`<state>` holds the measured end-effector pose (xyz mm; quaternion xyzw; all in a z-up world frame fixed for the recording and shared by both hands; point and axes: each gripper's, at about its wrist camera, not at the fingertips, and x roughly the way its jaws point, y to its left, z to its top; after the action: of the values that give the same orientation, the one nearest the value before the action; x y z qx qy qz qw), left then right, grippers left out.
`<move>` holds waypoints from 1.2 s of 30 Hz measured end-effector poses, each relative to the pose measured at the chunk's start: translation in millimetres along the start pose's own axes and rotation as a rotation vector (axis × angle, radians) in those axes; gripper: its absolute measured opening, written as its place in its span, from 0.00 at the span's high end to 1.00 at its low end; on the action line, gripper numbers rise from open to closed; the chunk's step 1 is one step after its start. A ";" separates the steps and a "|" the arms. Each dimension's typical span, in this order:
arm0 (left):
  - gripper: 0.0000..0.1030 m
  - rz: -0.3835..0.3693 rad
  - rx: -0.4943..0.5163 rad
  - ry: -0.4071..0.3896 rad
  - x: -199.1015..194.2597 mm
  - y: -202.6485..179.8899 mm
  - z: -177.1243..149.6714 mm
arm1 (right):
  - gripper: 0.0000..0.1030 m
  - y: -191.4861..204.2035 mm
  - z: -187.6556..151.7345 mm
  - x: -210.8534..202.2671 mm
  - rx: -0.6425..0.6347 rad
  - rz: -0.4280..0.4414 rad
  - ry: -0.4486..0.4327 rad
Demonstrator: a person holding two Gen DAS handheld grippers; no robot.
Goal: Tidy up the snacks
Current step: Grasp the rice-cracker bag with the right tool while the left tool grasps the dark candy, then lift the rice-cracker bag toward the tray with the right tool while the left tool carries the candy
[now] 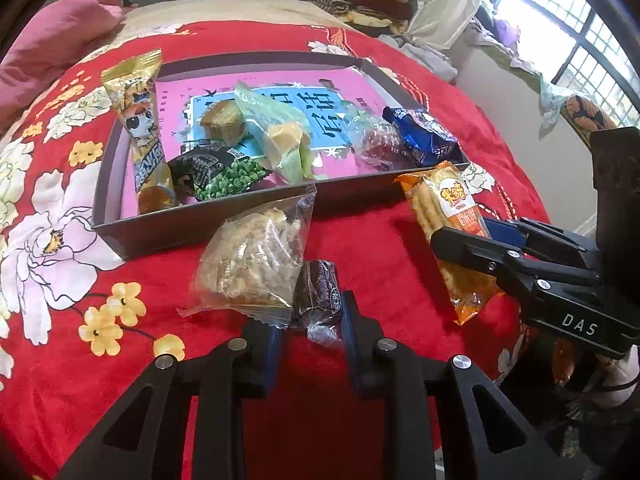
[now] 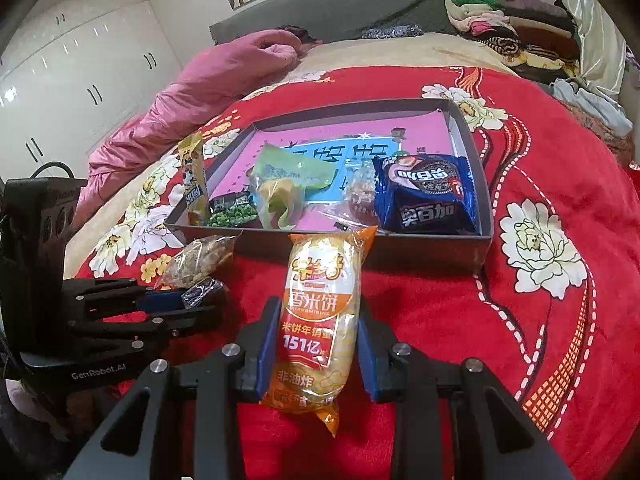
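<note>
Your left gripper (image 1: 310,334) is pinching a small dark-wrapped candy (image 1: 320,296), with a clear puffed-snack bag (image 1: 256,260) at its 11 o'clock. Your right gripper (image 2: 316,344) is clamped on the orange rice cracker pack (image 2: 320,320); the snack box (image 2: 486,200) sits at 12 o'clock.

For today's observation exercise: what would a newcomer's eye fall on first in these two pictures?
The bright red floral blanket fills both views. On it lies a shallow grey box of mixed snacks, a blue biscuit packet at its right end. In front, the right gripper grips an orange rice-cracker pack.
</note>
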<state>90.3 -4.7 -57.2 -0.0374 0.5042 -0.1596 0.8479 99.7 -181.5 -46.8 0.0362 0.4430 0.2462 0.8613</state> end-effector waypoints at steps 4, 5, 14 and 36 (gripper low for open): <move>0.73 0.009 -0.006 -0.010 -4.7 1.2 0.9 | 0.66 -0.3 1.1 -3.1 0.002 0.007 -0.014; 0.73 0.009 -0.008 -0.015 -6.7 1.7 1.6 | 0.66 0.2 1.3 -4.0 0.000 0.009 -0.018; 0.74 0.030 -0.029 -0.042 -12.1 9.5 5.5 | 0.66 2.0 2.8 -7.3 -0.006 0.021 -0.032; 0.74 0.042 -0.030 -0.090 -35.1 -1.2 16.0 | 0.66 2.8 12.1 -25.5 -0.012 0.040 -0.118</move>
<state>88.4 3.4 -19.5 -0.0466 0.4687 -0.1326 0.8721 95.7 -188.8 -19.7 0.0542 0.3891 0.2635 0.8810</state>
